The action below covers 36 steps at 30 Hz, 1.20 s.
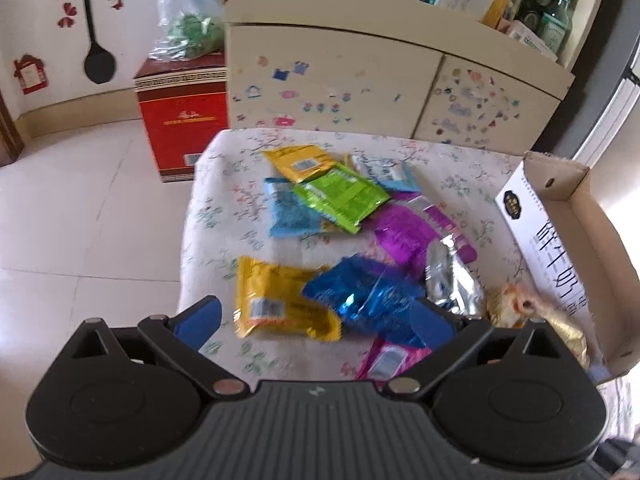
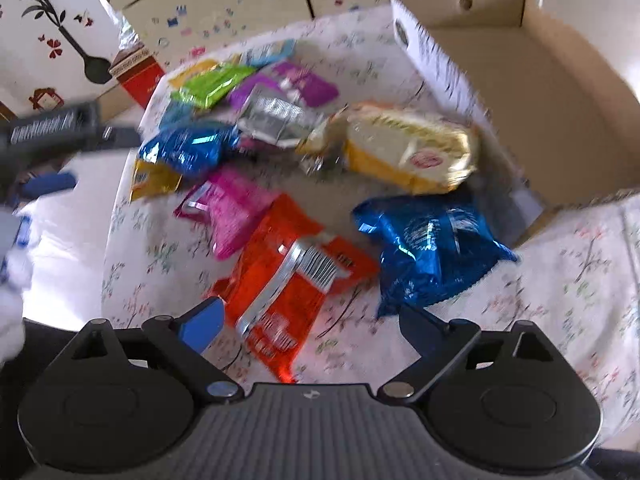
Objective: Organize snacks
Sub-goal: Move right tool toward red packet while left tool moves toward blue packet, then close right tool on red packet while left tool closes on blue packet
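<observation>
Orange foil packet (image 2: 288,280): lies flat on the surface between the right gripper's (image 2: 308,320) spread, empty fingers. Light, crinkly, slippery; pinch a sealed end. Left gripper (image 1: 316,320) likewise spread, empty.

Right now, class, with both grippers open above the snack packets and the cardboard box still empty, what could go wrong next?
1. The orange packet lies close beside the pink packet, so the right gripper may catch both.
2. The yellow packet sits partly under a blue foil packet; lifting it with the left gripper could drag that one.
3. The cardboard box lies at the table's edge; a nudge might shift it.
</observation>
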Motion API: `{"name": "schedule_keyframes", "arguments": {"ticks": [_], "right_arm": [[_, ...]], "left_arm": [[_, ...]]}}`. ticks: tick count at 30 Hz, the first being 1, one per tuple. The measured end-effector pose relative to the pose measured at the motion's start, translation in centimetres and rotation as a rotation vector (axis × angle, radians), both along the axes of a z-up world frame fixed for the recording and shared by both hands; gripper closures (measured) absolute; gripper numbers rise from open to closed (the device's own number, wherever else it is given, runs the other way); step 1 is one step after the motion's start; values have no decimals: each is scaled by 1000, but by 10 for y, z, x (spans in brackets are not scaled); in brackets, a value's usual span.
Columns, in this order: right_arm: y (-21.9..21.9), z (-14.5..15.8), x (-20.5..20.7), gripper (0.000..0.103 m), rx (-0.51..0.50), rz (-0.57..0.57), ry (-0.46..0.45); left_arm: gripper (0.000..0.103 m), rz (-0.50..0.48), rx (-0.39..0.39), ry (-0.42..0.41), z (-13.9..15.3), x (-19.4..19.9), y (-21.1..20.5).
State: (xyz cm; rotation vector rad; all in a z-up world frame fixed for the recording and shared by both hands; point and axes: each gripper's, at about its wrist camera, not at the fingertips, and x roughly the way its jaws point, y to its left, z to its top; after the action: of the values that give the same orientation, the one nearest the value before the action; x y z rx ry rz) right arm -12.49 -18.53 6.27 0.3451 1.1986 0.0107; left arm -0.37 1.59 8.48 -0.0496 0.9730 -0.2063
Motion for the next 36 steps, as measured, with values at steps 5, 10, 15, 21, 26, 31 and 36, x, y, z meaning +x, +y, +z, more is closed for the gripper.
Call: {"name": "schedule_keyframes", "arguments": {"ticks": [5, 10, 15, 21, 26, 31, 36], "right_arm": [[-1, -8, 1, 5, 76, -48, 49], [0, -16, 7, 5, 100, -81, 70], [3, -22, 16, 5, 97, -110, 77], [11, -30, 25, 4, 78, -130, 89], [22, -28, 27, 8, -11, -90, 66], [23, -24, 24, 31, -59, -57, 22], [11, -21, 19, 42, -17, -52, 7]], "left_arm": [[3, -71, 19, 16, -12, 17, -25], [3, -117, 53, 25, -28, 29, -43], [3, -126, 71, 31, -40, 37, -52], [3, -130, 98, 18, -49, 42, -57], [6, -142, 121, 2, -54, 38, -61], [14, -170, 144, -26, -55, 27, -61], [16, -144, 85, -20, -49, 20, -48]]}}
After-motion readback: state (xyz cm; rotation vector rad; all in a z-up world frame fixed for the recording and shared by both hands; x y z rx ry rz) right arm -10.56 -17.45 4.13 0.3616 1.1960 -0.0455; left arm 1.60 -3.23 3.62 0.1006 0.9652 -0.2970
